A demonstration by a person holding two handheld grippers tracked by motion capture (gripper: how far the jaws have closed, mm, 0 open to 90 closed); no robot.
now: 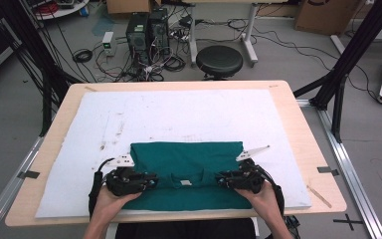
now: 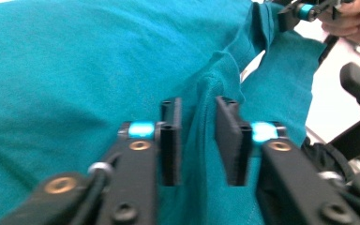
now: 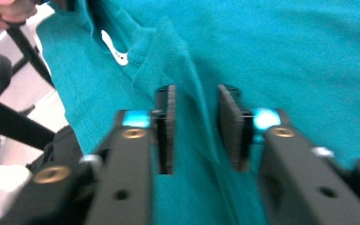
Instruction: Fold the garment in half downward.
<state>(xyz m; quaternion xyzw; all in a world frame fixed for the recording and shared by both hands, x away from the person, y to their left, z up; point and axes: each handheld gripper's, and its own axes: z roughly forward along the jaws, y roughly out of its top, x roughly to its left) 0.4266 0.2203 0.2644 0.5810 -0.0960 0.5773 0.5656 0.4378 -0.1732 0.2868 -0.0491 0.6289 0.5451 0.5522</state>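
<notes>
On the white foam mat (image 1: 179,114), near the table's front edge, lies your folded teal T-shirt (image 1: 186,162). Your left gripper (image 2: 196,138) and right gripper (image 3: 197,129) stand narrowly parted astride raised ridges of soft knit by the collar, not pinching. Close too shallow and the limp cloth could slip free.
</notes>
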